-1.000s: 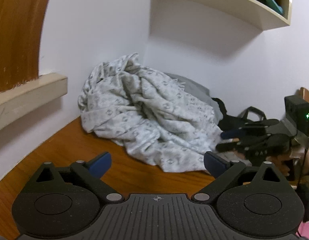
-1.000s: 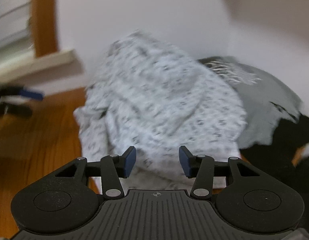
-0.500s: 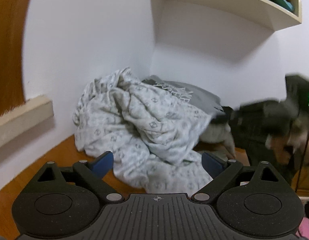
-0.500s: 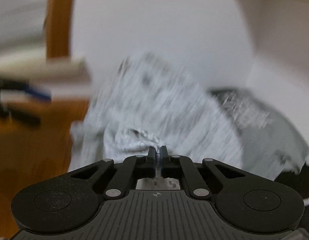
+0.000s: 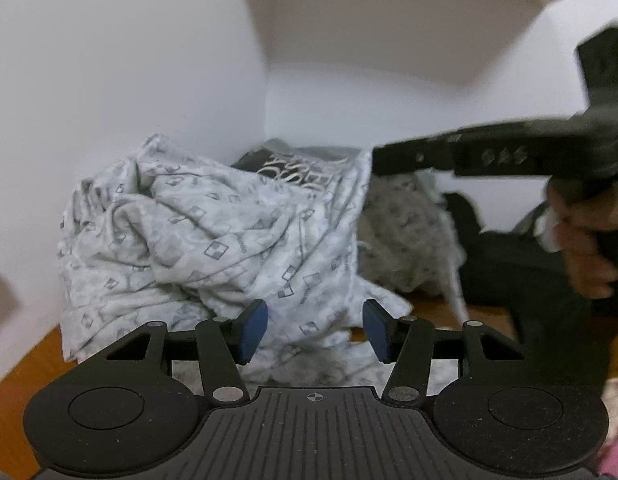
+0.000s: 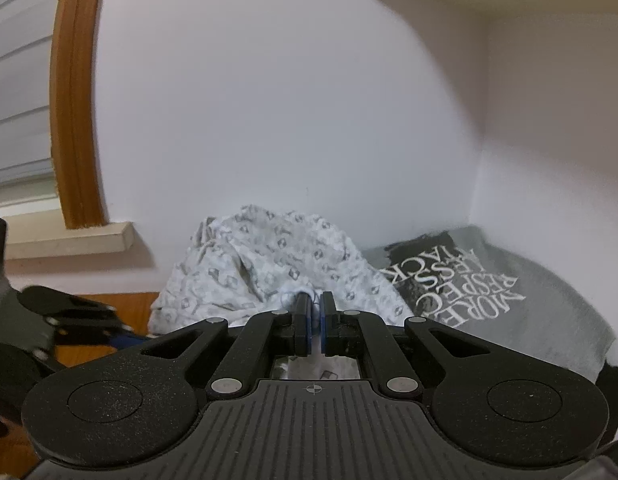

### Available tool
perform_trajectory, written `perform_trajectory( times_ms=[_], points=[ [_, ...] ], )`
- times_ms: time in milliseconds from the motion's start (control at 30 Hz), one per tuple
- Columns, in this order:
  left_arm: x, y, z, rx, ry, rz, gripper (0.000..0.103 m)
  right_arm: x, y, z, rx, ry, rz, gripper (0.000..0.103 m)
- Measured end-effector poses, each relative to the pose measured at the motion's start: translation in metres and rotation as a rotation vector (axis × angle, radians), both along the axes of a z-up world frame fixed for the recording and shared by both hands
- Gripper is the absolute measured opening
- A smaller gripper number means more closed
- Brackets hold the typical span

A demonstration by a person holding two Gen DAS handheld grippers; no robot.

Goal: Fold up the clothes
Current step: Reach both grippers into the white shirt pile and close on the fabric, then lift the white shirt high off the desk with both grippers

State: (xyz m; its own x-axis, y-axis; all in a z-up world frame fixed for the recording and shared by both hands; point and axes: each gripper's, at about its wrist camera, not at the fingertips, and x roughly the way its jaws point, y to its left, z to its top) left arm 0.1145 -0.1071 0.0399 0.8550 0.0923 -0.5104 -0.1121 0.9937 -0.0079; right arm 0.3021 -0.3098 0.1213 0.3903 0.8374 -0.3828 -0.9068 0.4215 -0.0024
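The right tongs are clamped tight on a pinch of the crumpled white cotton garment with a small grey diamond print, which lies heaped at the back of the brown wooden desk against the white wall, near the corner. The left tongs stand half spread and are closing, with a low fold of that same garment between their blue pads, not yet pressed.

To do this well, I judge the left tongs should bite a hem or corner well apart from the right grip, so the cloth can be lifted and spread flat rather than bunched.

Counted: one white printed garment, one grey T-shirt with white lettering just beside it in the corner, and a dark heap, too blurred to count.
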Motion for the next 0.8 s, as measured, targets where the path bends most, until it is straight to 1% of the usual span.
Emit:
perform_trajectory(
  times_ms=[33,100,133,167,233,267,300,367,467,533,600,667,767,800],
  points=[
    [0.004,-0.003,-0.004,0.041,0.003,0.022,0.056,0.001,0.000,-0.001,0.001,0.002,0.001,0.005],
    [0.011,-0.008,-0.010,0.118,0.003,0.064,0.045,0.002,-0.001,-0.003,0.001,0.004,0.003,0.005],
    [0.011,-0.008,-0.011,0.137,-0.003,0.074,0.033,0.003,-0.001,-0.005,-0.004,0.000,0.004,0.005],
    [0.011,-0.007,-0.011,0.147,-0.010,0.082,0.028,0.004,0.000,-0.006,-0.009,-0.003,0.004,0.005],
    [0.008,0.003,-0.006,0.074,-0.026,0.081,0.020,0.005,-0.002,-0.011,-0.023,-0.014,0.001,0.005],
    [0.006,0.009,-0.002,0.042,-0.038,0.083,0.018,0.005,-0.003,-0.014,-0.031,-0.016,-0.001,0.005],
    [0.003,0.014,0.002,0.015,-0.049,0.085,0.018,0.006,-0.004,-0.017,-0.038,-0.011,0.000,0.005],
    [0.000,0.019,0.010,0.003,-0.065,0.087,0.015,0.007,-0.006,-0.025,-0.050,-0.002,0.005,0.006],
    [-0.007,0.018,0.020,0.018,-0.087,0.090,0.013,0.004,-0.008,-0.037,-0.065,0.010,0.027,0.010],
    [-0.007,0.016,0.025,0.022,-0.099,0.090,0.012,-0.001,-0.010,-0.046,-0.073,0.016,0.043,0.016],
    [-0.007,0.014,0.029,0.021,-0.107,0.088,0.012,-0.004,-0.010,-0.054,-0.082,0.029,0.053,0.031],
    [-0.009,0.014,0.031,0.019,-0.115,0.088,0.011,-0.007,-0.008,-0.063,-0.108,0.038,0.054,0.037],
    [-0.012,0.018,0.033,0.007,-0.111,0.087,0.011,-0.005,0.000,-0.076,-0.162,0.037,0.024,0.037],
    [-0.012,0.019,0.031,0.005,-0.107,0.088,0.011,-0.003,0.000,-0.077,-0.159,0.043,0.020,0.029]
  ],
)
